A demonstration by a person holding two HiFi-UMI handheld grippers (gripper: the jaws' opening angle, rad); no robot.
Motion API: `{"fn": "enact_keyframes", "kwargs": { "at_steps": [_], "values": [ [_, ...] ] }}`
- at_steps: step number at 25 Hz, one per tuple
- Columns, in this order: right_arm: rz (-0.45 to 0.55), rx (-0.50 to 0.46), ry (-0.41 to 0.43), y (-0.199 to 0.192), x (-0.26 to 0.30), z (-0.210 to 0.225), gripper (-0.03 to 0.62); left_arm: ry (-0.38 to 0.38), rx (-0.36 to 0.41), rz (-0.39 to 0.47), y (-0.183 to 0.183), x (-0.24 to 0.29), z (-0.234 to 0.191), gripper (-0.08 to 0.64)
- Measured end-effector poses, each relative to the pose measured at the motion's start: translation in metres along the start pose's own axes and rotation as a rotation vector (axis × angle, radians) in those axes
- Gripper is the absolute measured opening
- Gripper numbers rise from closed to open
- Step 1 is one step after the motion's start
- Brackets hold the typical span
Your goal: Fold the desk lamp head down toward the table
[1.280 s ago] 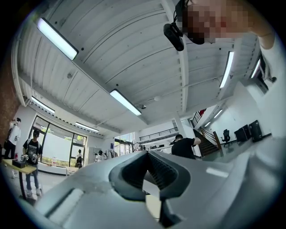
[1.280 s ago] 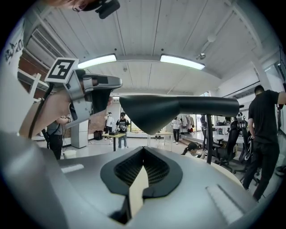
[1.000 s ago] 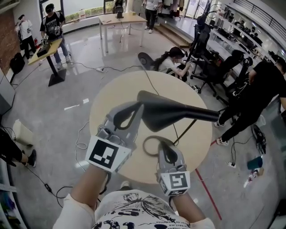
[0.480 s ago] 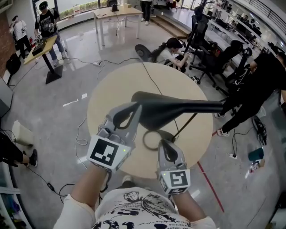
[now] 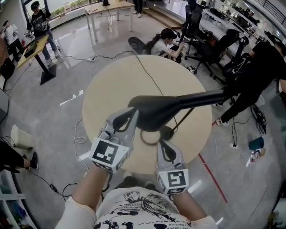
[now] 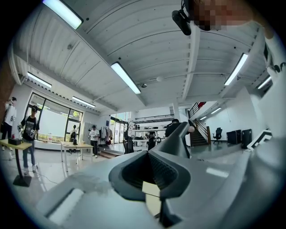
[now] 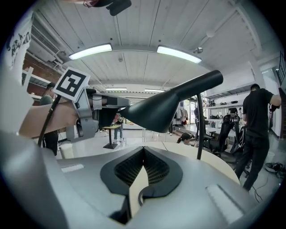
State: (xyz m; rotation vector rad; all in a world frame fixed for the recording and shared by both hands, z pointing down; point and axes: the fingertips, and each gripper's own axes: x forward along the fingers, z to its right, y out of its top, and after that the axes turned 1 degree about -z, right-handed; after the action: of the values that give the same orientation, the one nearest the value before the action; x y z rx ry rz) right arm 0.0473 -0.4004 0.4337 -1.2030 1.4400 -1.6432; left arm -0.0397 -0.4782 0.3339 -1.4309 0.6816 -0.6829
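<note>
A black desk lamp stands on the round beige table (image 5: 111, 85). Its long head (image 5: 156, 112) hangs roughly level over the table's middle, and its arm (image 5: 205, 97) runs off to the right. The ring-shaped base (image 5: 149, 135) sits under the head. My left gripper (image 5: 134, 112) is shut, its tips against the head's left end; the right gripper view shows that contact (image 7: 107, 105). The left gripper view (image 6: 172, 143) looks up at the ceiling and shows no lamp. My right gripper (image 5: 161, 142) is shut, low beside the base, pointing along the tabletop (image 7: 144, 150).
The lamp's thin upright pole (image 7: 198, 129) rises to the right of my right gripper. A cable (image 5: 149, 76) crosses the table's far half. A person sits on the floor (image 5: 163, 40) beyond the table, another stands at right (image 5: 259, 76). Office chairs (image 5: 210, 44) and desks (image 5: 105, 9) stand further off.
The lamp arm's right end has risen in the picture and the head's left end has dipped, with my left gripper following it. The right gripper has hardly moved.
</note>
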Motion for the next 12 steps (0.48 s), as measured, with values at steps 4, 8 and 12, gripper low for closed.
{"fn": "enact_keyframes", "kwargs": {
  "at_steps": [4,8,12],
  "values": [
    [-0.020,0.007,-0.024,-0.009,-0.008,0.006,0.009,-0.028,-0.027,-0.046,-0.025,0.001,0.010,0.006],
    [-0.034,0.017,-0.058,-0.010,-0.010,0.020,0.009,-0.043,-0.060,-0.080,-0.044,0.009,0.018,0.006],
    [-0.043,0.036,-0.091,-0.019,-0.014,0.027,0.009,-0.077,-0.066,-0.116,-0.069,0.019,0.031,0.006]
  ]
}}
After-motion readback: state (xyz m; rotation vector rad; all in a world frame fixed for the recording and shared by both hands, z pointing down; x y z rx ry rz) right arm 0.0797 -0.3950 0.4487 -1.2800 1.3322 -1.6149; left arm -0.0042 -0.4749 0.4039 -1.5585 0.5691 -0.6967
